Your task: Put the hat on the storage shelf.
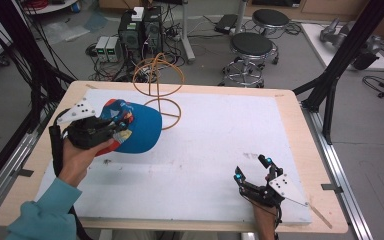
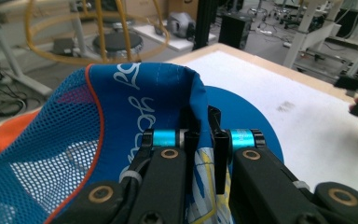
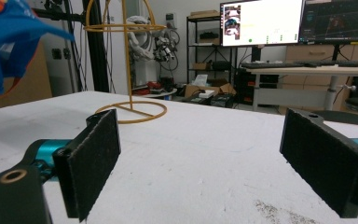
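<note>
A blue baseball cap [image 1: 137, 127] with orange trim and a mesh back hangs above the table's left side, pinched by my left gripper [image 1: 115, 125]. In the left gripper view the jaws stand closed on the cap's fabric [image 2: 168, 93], and my left gripper [image 2: 204, 135] has the blue brim beyond it. A yellow wire stand [image 1: 162, 87] with a round base and hooped top rises just right of the cap. My right gripper [image 1: 254, 169] rests near the table's front right, jaws wide apart with nothing between them. The right gripper view has the wire stand [image 3: 129, 70] ahead and the cap [image 3: 9, 42] at upper left.
The white mat [image 1: 220, 130] covers a wooden table [image 1: 300, 130]. Stools [image 1: 250, 50], computer boxes [image 1: 140, 30] and cables stand on the floor behind the table. Black frame posts [image 1: 340, 65] flank the right side. A person's left sleeve [image 1: 45, 215] comes in at bottom left.
</note>
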{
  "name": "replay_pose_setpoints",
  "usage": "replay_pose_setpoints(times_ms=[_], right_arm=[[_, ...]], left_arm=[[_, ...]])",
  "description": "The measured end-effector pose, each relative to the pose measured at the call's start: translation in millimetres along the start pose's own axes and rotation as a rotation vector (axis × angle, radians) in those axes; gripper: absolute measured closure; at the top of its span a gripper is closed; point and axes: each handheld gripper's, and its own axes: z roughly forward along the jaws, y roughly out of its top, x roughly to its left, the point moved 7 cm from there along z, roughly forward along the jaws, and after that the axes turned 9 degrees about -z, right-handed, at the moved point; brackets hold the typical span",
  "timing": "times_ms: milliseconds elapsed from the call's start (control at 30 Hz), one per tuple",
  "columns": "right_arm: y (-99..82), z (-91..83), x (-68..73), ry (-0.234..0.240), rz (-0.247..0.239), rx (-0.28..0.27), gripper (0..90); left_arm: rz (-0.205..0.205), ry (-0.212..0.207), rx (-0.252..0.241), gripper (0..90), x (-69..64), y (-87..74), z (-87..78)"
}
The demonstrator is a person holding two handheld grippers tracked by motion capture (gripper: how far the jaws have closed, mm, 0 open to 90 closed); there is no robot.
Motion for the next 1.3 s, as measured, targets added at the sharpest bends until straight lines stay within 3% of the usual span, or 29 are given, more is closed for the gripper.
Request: replay_pose_setpoints(times_ms=[200, 600, 900, 1100, 1167, 1300], right_arm=[[-0.1, 0.0, -0.1, -0.001, -0.001, 0.001, 11.3], [0.0, 0.1, -0.2, -0.001, -0.004, 0.000, 11.3], [0.0, 0.5, -0.5, 0.000, -0.008, -0.001, 11.3], [-0.1, 0.4, 0.3, 0.001, -0.006, 0.002, 11.3], [-0.2, 0.4, 0.2, 0.000, -0.004, 0.003, 11.3], [-0.3, 0.4, 0.3, 0.001, -0.004, 0.005, 11.3]], left_arm=[[0.027, 0.019, -0.029, 88.2, 4.9, 27.5, 1.8], [-0.004, 0.012, -0.112, 88.2, 16.3, 58.0, 8.1], [-0.016, 0.052, -0.179, 88.3, 38.2, 94.7, 14.7], [-0.011, 0.086, -0.173, 88.3, 54.1, 111.1, 26.6], [-0.031, 0.080, -0.188, 88.3, 58.5, 116.7, 30.2], [-0.033, 0.082, -0.200, 88.2, 64.3, 128.4, 39.5]])
